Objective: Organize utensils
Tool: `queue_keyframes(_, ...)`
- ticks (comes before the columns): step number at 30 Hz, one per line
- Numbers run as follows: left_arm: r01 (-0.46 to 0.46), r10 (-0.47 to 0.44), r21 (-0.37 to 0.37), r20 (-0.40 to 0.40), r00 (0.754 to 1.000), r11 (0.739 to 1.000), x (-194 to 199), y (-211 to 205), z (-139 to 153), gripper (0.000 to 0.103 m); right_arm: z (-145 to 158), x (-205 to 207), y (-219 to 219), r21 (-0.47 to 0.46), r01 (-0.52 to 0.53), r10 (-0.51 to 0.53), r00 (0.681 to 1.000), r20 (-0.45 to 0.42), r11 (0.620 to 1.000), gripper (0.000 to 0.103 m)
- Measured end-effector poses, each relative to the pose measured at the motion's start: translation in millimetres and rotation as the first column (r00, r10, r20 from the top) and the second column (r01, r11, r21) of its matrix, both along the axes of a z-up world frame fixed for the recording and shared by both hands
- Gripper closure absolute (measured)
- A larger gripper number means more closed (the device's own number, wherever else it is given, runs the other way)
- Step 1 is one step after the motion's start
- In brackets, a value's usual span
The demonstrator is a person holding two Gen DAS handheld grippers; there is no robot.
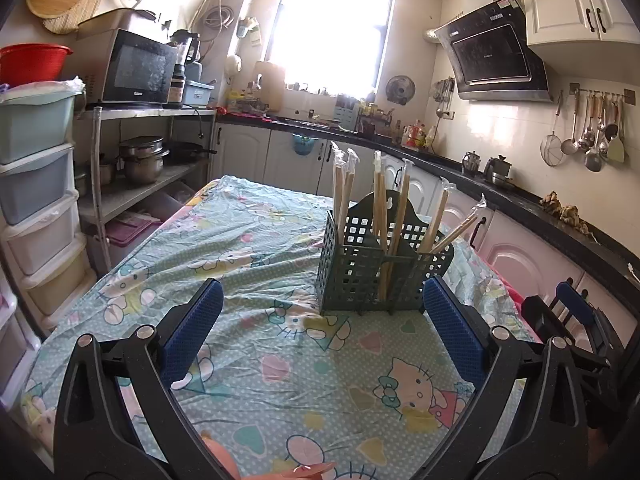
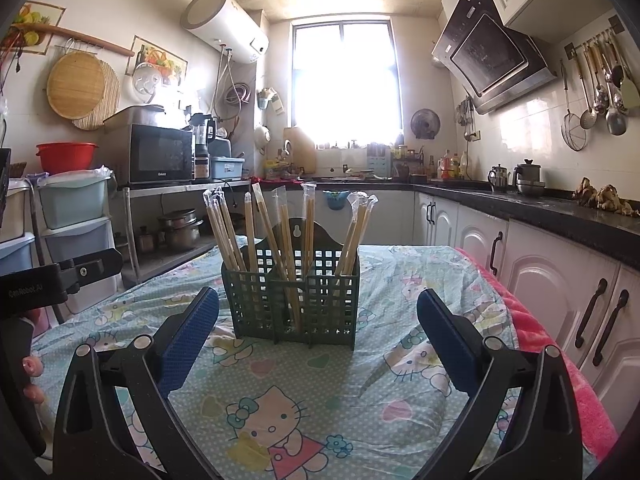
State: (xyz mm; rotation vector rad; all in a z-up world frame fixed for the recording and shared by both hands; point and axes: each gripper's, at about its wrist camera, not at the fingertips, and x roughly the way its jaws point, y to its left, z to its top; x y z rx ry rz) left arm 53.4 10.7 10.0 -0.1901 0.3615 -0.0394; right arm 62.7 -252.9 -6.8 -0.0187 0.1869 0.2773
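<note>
A dark green lattice utensil holder (image 1: 360, 272) stands on the table, seen head-on in the right wrist view (image 2: 292, 304). Several pairs of wrapped wooden chopsticks (image 1: 382, 216) stand upright in its compartments, also visible in the right wrist view (image 2: 280, 232). My left gripper (image 1: 322, 304) is open and empty, held a little in front and to the left of the holder. My right gripper (image 2: 318, 310) is open and empty, held just in front of the holder. The right gripper also shows at the right edge of the left wrist view (image 1: 576, 312).
The table wears a cartoon-cat cloth (image 2: 280, 408) with a pink cloth (image 2: 560, 352) at its right edge. White cabinets under a black counter (image 2: 560, 208) run along the right. A metal shelf with a microwave (image 1: 136, 68) and plastic drawers (image 1: 36, 184) stand left.
</note>
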Motion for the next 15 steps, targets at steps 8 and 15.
queue_keyframes(8,0.002,-0.002,0.006,0.0,1.0,1.0,-0.6,-1.5,0.4,0.011,-1.5,-0.2,-0.5,0.0,0.002,-0.002,1.0,-0.001,1.0,0.006)
queue_keyframes(15,0.001,-0.001,0.008,-0.001,1.0,1.0,-1.0,-2.1,0.4,0.011,-1.2,-0.9,-1.1,0.005,0.002,-0.002,1.0,0.003,1.0,0.006)
